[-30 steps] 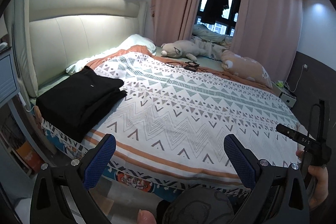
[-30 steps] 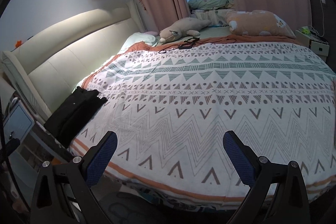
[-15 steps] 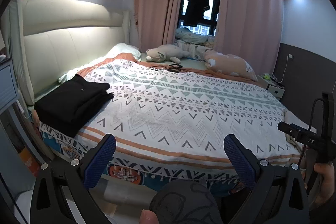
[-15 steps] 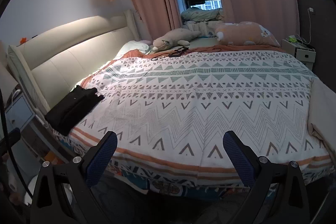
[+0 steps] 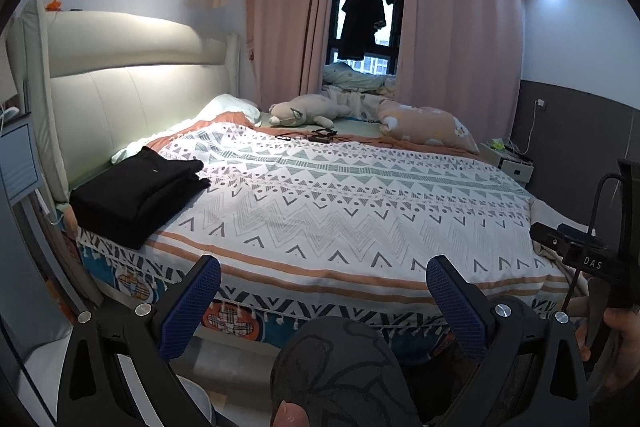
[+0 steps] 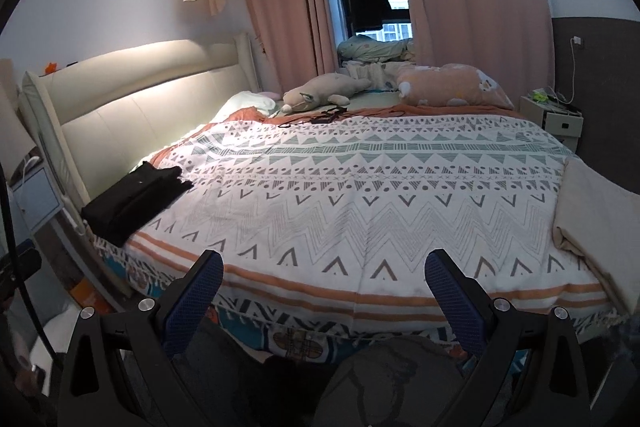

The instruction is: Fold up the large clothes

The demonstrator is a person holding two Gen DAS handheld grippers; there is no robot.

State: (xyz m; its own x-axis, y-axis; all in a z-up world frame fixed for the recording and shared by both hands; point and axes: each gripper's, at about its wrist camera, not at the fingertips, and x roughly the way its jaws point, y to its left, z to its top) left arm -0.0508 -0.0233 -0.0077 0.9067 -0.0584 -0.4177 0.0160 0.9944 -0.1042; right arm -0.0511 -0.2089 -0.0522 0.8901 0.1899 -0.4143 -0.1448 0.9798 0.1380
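A folded black garment stack [image 5: 136, 193] lies on the near left corner of the bed, on the white bedspread with grey zigzag patterns and orange stripes [image 5: 340, 203], close beside the padded cream headboard [image 5: 132, 95]. Its long axis runs from about 7 o'clock to 1 o'clock in the left wrist view, with the squared folded end toward the bed's near edge and the stepped end pointing up the bed. In the right wrist view the same stack [image 6: 134, 197] sits at about 10 o'clock.

The left hand-held gripper [image 5: 322, 301] is held in front of the bed's near edge, its blue-padded fingers spread wide and holding nothing; the stack lies at roughly 10 o'clock from it, well apart. The right hand-held gripper [image 6: 322, 297] is likewise spread wide and empty, with the stack far off at its 10 o'clock.

A cream folded cloth [image 6: 600, 223] lies on the bed's right edge. A grey plush toy [image 5: 308, 109] and a peach pillow [image 5: 428, 129] rest at the far side.
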